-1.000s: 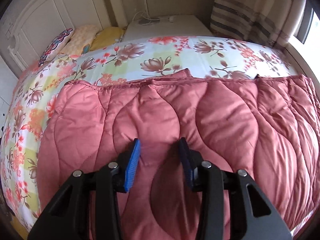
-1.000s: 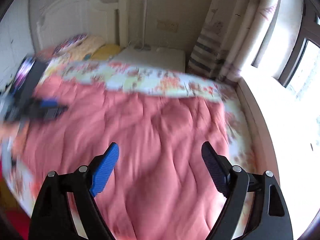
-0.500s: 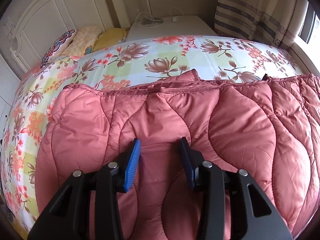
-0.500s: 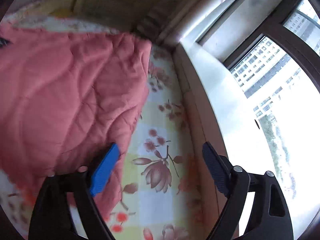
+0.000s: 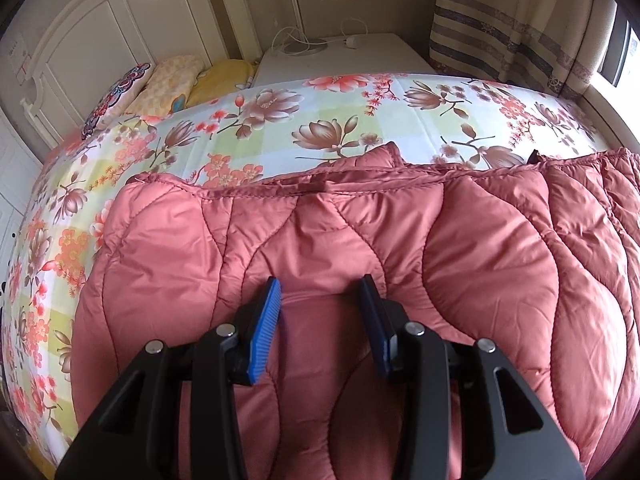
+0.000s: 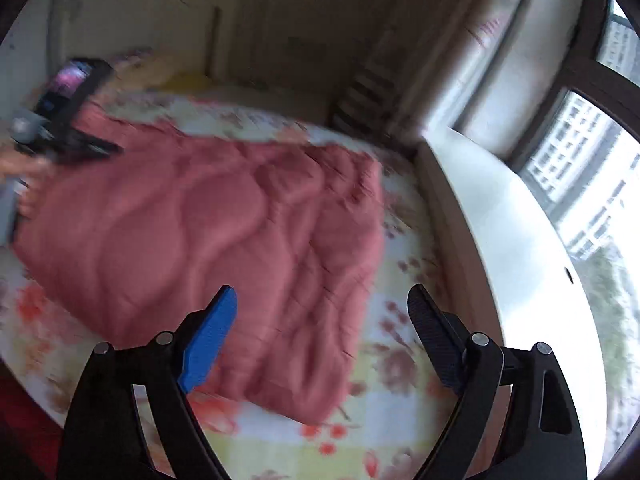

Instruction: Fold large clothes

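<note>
Pink quilted coat spread flat on the floral bed, neither claw holding it

Bed (image 5: pixel 340 120) fills both views, headboard far left, window ledge to the right. Coat (image 5: pixel 400 260) lies across the near half of the sheet, its far seam edge running left to right, its right edge near the window side (image 6: pixel 240 220). It looks puffy, soft and light but bulky, with a slick shell, so a shallow pinch will likely slip: best taken deep at a stitched edge or corner, not mid-panel. Left gripper (image 5: pixel 320 308) sits over the coat's near-middle panel, jaws partly apart with a puff of fabric between them; can't tell if the pads press it. Right gripper (image 6: pixel 320 320) is over the coat's near right corner, blurred, jaws wide and opening, nothing between them
</note>
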### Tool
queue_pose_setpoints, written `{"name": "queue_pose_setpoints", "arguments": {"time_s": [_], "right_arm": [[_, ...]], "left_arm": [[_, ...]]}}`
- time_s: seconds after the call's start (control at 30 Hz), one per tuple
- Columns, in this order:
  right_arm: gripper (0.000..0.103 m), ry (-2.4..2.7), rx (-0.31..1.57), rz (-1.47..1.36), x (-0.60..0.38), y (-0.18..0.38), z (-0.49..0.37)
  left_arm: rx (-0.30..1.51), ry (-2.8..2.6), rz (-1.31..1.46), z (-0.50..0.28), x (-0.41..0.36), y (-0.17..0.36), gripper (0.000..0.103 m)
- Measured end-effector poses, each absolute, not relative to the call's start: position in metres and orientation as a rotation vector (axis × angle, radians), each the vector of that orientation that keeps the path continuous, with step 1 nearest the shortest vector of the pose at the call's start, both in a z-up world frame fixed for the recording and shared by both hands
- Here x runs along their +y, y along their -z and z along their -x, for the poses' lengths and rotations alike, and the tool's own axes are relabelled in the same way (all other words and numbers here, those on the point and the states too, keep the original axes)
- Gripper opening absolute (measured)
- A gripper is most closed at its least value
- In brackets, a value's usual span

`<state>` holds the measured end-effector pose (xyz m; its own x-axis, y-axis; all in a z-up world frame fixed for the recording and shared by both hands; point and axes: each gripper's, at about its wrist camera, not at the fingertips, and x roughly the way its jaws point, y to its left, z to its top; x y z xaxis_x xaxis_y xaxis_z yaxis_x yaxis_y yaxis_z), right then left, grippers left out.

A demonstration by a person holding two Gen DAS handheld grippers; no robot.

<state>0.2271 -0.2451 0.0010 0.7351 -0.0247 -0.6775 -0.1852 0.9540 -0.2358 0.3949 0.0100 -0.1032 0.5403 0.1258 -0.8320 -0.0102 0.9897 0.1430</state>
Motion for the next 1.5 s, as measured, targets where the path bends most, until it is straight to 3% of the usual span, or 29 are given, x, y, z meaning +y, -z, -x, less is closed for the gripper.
{"name": "queue_pose_setpoints", "arguments": {"time_s": [0.1,0.2,0.3,0.5,0.67,0.87,0.97,1.03,1.13,1.23,1.37,1.5], "right_arm": [[0.086,-0.260,0.744,0.352,-0.188,-0.001,-0.250],[0.084,-0.269,0.879,0.460,-0.152,0.040,-0.292],[0.093,-0.248,0.960,0.460,-0.153,0.078,-0.318],[0.097,-0.244,0.982,0.410,-0.162,0.075,-0.319],[0.097,-0.251,0.994,0.384,-0.163,0.076,-0.325],[0.094,-0.335,0.839,0.371,-0.137,0.031,-0.286],[0.093,-0.339,0.890,0.464,-0.117,0.063,-0.291],[0.097,-0.314,0.882,0.475,-0.116,0.083,-0.295],[0.093,-0.326,0.931,0.426,-0.123,0.067,-0.299],[0.093,-0.326,0.849,0.424,-0.119,0.045,-0.283],[0.099,-0.337,0.909,0.459,-0.110,0.083,-0.287],[0.096,-0.351,0.857,0.306,-0.139,0.058,-0.273]], "left_arm": [[1.001,-0.078,-0.107,-0.393,0.011,0.098,0.041],[0.986,-0.069,-0.057,-0.374,0.024,0.079,0.041],[0.915,-0.073,-0.050,-0.336,0.041,0.051,0.042],[0.884,-0.150,-0.155,-0.263,0.065,0.065,0.048],[0.931,-0.234,-0.182,-0.270,0.084,0.102,0.050],[0.935,-0.253,-0.183,-0.272,0.080,0.100,0.050],[0.937,-0.239,-0.166,-0.272,0.081,0.099,0.050],[0.947,-0.237,-0.151,-0.275,0.086,0.099,0.050],[0.950,-0.225,-0.096,-0.270,0.088,0.081,0.048],[0.907,-0.193,-0.100,-0.267,0.080,0.063,0.048],[0.932,-0.168,-0.092,-0.276,0.060,0.062,0.048],[0.906,-0.078,-0.062,-0.273,0.024,0.053,0.048]]}}
